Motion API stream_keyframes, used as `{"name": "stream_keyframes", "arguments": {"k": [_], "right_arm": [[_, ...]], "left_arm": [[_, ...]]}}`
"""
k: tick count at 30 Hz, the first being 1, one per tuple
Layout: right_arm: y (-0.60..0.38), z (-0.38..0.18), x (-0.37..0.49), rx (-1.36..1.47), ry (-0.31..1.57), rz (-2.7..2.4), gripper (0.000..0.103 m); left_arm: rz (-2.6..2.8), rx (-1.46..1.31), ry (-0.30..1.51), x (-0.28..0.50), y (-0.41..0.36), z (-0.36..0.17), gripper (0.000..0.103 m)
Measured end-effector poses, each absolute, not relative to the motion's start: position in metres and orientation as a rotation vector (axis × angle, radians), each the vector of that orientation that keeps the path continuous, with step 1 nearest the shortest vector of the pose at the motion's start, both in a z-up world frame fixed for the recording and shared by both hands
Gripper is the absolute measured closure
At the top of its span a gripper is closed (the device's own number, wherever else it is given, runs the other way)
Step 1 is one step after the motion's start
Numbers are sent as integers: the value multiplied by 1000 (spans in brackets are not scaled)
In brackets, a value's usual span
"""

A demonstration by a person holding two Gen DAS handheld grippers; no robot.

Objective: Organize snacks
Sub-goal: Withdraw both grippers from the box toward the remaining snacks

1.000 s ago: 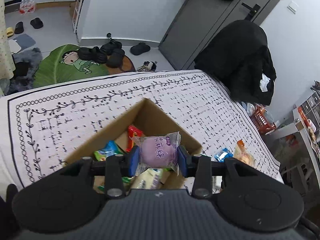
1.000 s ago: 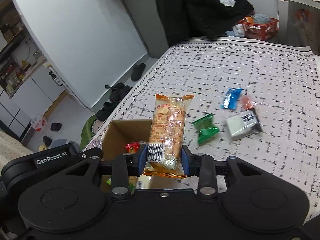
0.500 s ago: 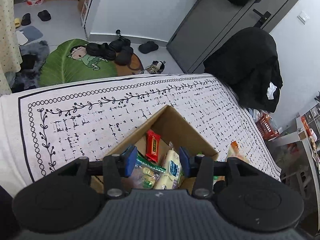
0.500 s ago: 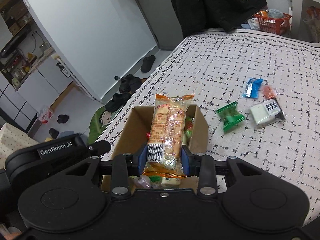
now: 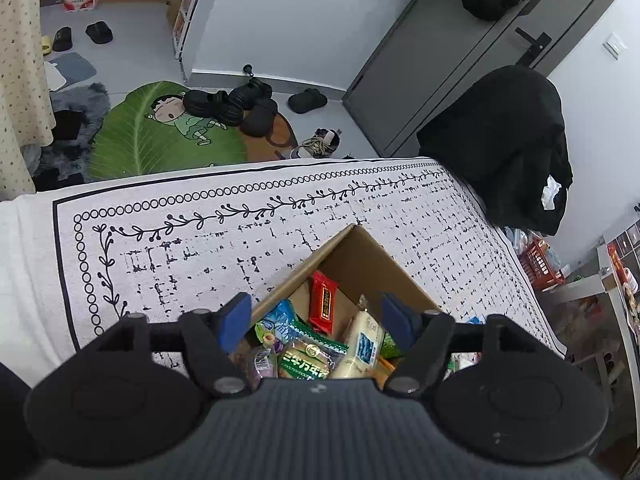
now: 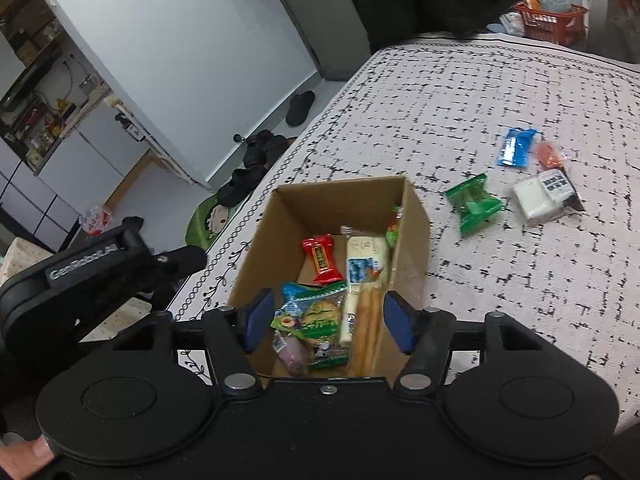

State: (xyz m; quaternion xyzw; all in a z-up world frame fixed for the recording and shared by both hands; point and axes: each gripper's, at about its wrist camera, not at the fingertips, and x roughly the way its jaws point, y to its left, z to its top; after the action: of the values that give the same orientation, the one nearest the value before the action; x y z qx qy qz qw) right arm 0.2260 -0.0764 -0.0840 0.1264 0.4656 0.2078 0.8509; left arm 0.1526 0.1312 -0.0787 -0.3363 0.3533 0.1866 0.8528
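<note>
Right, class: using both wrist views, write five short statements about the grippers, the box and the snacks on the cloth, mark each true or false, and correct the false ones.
1. The right gripper is shut on an orange packet. False: its jaws are open and hold nothing.
2. The cardboard box holds a red snack. True.
3. The green packet lies inside the box. False: it lies on the patterned cloth, right of the box.
4. The left gripper is open above the box. True.
5. The blue packet lies on the cloth beyond the green one. True.
</note>
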Motion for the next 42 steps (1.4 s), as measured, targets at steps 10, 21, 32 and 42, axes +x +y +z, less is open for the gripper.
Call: {"name": "stream_keyframes", "arguments": {"k": [10, 21, 32, 42], "right_arm": [[-119, -90, 231, 286, 978, 352, 43], [-163, -95, 239, 313, 969, 297, 43], [-215, -103, 252, 353, 918, 225, 15], [-244, -117, 272, 316, 886, 227, 5]], "left_arm": [[374, -687, 762, 157, 119, -81, 22], [304, -655, 787, 172, 81, -83, 10], [226, -577, 784, 195, 29, -83, 0], [175, -516, 832, 225, -8, -89, 0]]}}
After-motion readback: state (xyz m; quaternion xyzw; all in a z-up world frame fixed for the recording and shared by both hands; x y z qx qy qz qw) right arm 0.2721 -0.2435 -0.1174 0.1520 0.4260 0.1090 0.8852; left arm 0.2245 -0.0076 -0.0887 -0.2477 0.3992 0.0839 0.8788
